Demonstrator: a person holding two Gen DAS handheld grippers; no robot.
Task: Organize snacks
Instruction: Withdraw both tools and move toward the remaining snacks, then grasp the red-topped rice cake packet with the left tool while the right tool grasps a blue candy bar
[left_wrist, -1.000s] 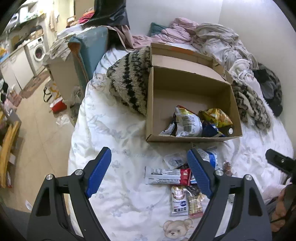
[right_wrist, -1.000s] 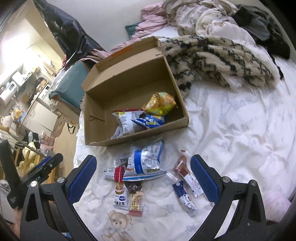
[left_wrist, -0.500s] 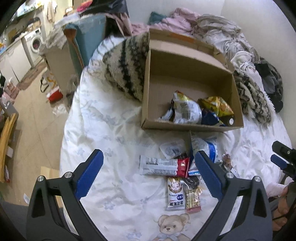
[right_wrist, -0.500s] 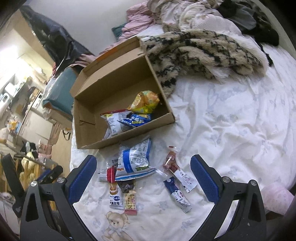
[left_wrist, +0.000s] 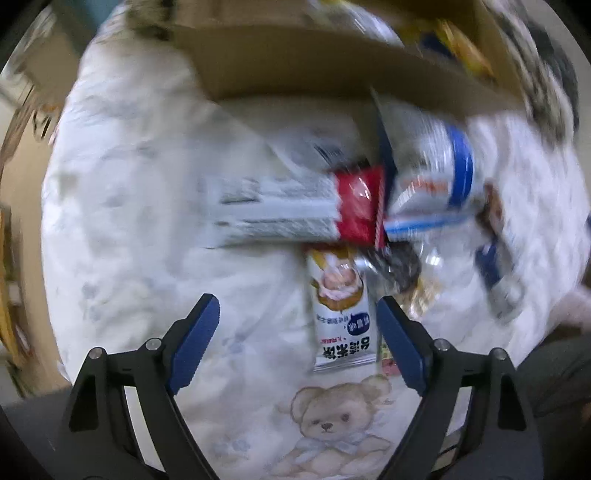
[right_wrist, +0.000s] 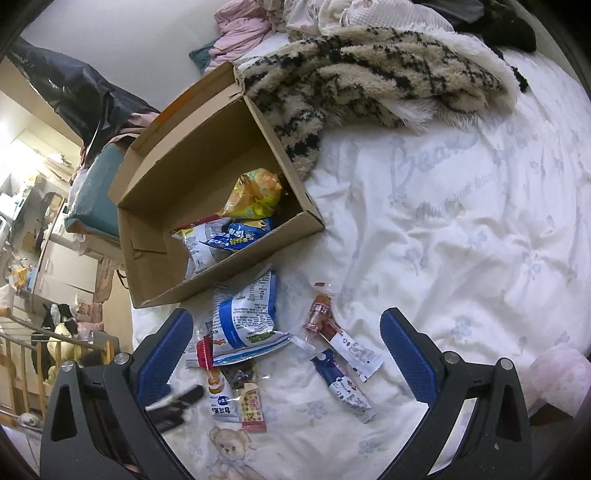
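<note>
Fingers (left_wrist: 207, 325) of the left gripper (left_wrist: 297, 332) spread but just narrowing over the white snack packet (left_wrist: 341, 314), apparently untouched on the bed (right_wrist: 461, 229) below the cardboard box (right_wrist: 207, 173), right gripper (right_wrist: 286, 354) spread nearby.

Both the left gripper (left_wrist: 297, 334) and right gripper (right_wrist: 286, 349) had black frames, silver screws and ribbed blue pads.

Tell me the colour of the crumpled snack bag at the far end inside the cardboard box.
Yellow snack bag, best seen in the right wrist view.
</note>
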